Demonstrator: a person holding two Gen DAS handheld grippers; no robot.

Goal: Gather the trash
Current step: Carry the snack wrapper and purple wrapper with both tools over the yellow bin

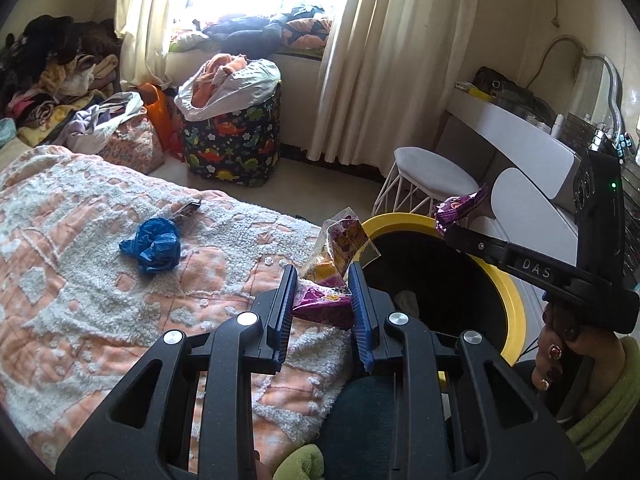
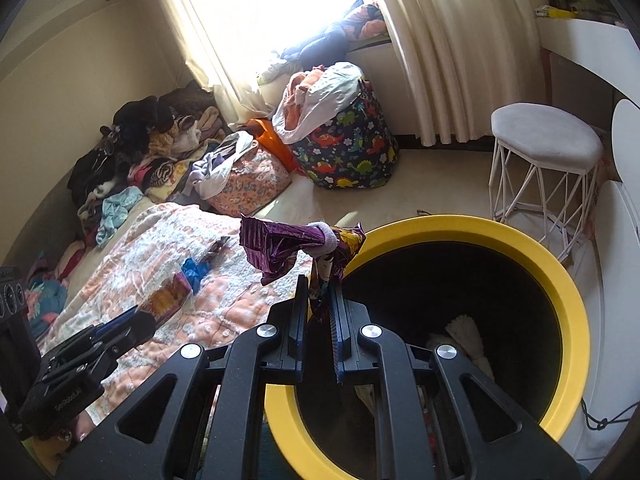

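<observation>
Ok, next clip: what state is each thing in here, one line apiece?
Left hand-held gripper: shut on a purple snack packet.
Right hand-held gripper: shut on a purple wrapper.
Bin: open, yellow rim, some trash inside.
Blue bag: crumpled, loose on the bed.
Dark wrapper: lying on the bed, uncollected.
Dinosaur hamper: overfull with clothes.
Curtains: drawn apart.

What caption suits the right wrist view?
Right gripper holds a purple wrapper at the yellow bin's rim.
</observation>
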